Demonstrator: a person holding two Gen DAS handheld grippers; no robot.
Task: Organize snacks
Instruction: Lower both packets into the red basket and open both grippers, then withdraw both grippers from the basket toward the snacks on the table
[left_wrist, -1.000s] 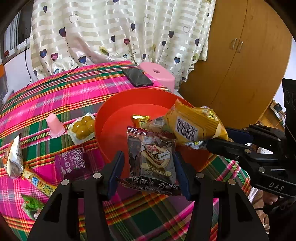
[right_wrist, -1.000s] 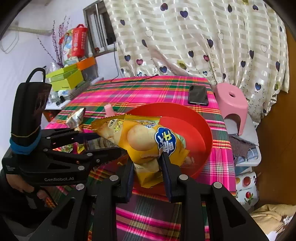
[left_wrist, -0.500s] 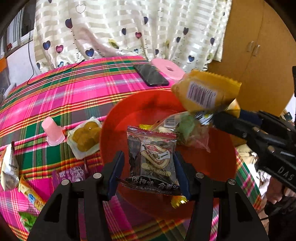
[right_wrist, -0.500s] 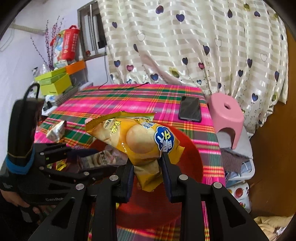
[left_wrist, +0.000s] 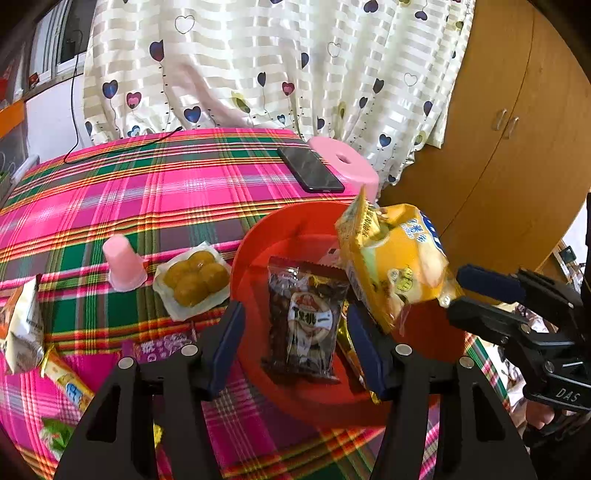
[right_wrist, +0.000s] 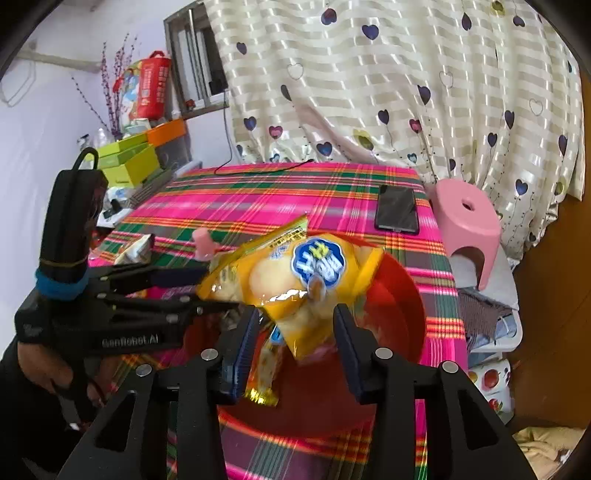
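Yellow snack packet (right_wrist: 295, 280) is sitting in the air over the red bowl (right_wrist: 410, 295), between and just above the right gripper (right_wrist: 295, 332) fingers, which are standing wide apart with gaps on both sides, so nothing is clamping it; it looks to be dropping free. Its image is motion-blurred. Long axis is running diagonally, the upper crimped end pointing up and away toward the table's far side, the lower end pointing down into the bowl. In the left wrist view the same packet (left_wrist: 395, 266) is hanging over the bowl's right half, tilted.

Dark brown snack packet (left_wrist: 303, 321) is lying in the bowl (left_wrist: 258, 236), long axis running roughly away from the left camera, top seal at the far end. Left gripper (left_wrist: 295, 347) is also spread open, fingers on either side of that packet but not touching it.

Step in hand, by my read: release of both packets into the bowl. Next move probably calls for pulling both grippers back and going for the loose snacks left of the bowl: tray of yellow cakes (left_wrist: 194, 280), pink jelly cup (left_wrist: 123, 264), purple packet (left_wrist: 162, 347), white packet (left_wrist: 24, 332). Phone (left_wrist: 310, 170) is lying further back on the plaid tablecloth (left_wrist: 147, 192).
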